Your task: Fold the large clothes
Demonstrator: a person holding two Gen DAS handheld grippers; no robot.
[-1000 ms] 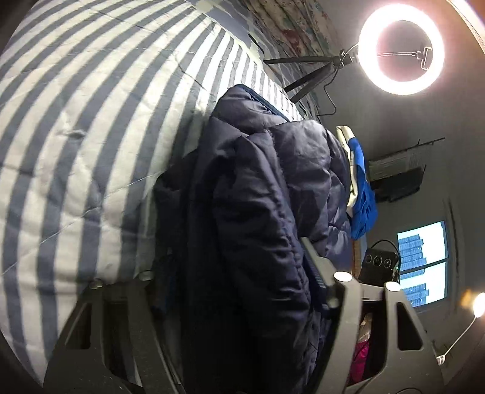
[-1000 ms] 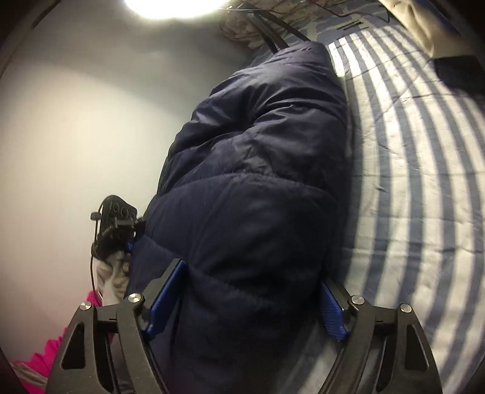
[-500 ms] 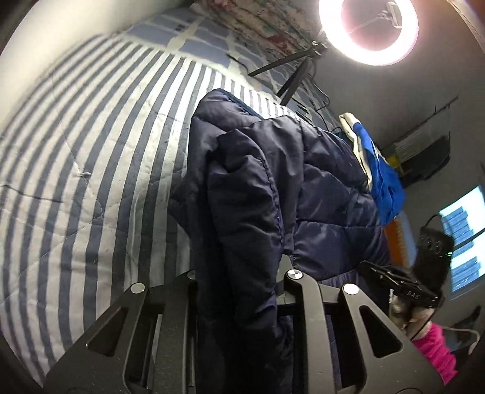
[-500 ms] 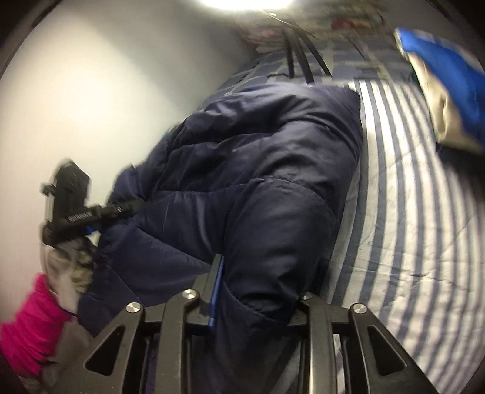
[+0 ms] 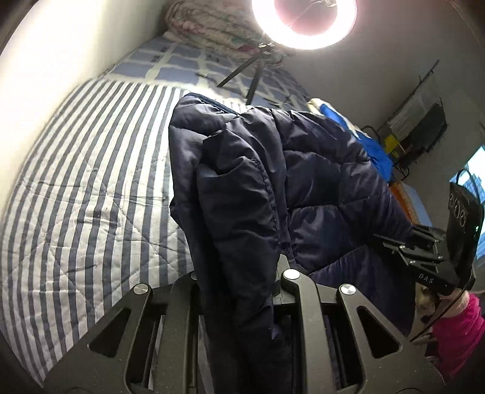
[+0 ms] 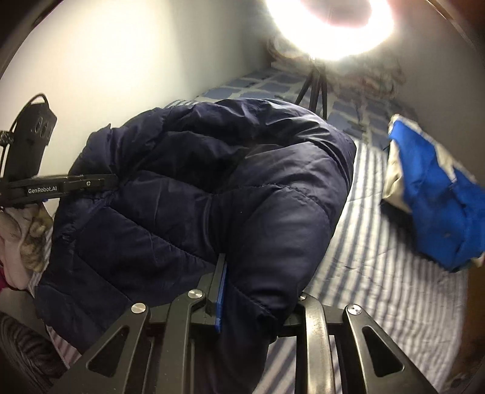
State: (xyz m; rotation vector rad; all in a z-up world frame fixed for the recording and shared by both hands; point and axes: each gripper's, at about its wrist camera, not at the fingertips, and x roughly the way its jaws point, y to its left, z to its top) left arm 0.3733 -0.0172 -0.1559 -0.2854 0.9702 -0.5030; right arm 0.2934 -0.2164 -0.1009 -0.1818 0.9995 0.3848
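A dark navy puffer jacket [image 5: 303,181] lies bunched on the striped bed [image 5: 91,197]. My left gripper [image 5: 239,282] is shut on a thick fold of it at the near edge and holds that fold raised. The jacket also fills the right wrist view [image 6: 212,188]. My right gripper [image 6: 257,288] is shut on another bulky fold, with the blue pad [image 6: 220,291] of one finger showing. Each gripper shows in the other's view: the right one [image 5: 424,257] at the right, the left one [image 6: 60,185] at the left, both at the jacket's edge.
A blue and cream garment [image 6: 433,194] lies on the striped bed cover [image 6: 379,272] to the right. A ring light [image 5: 306,21] on a tripod [image 5: 251,69] stands at the bed's far end beside a floral quilt [image 5: 212,27]. A wall runs along the left.
Both grippers have closed from wide open onto folds of the jacket and lifted them. Both views have swung up toward the ring light.
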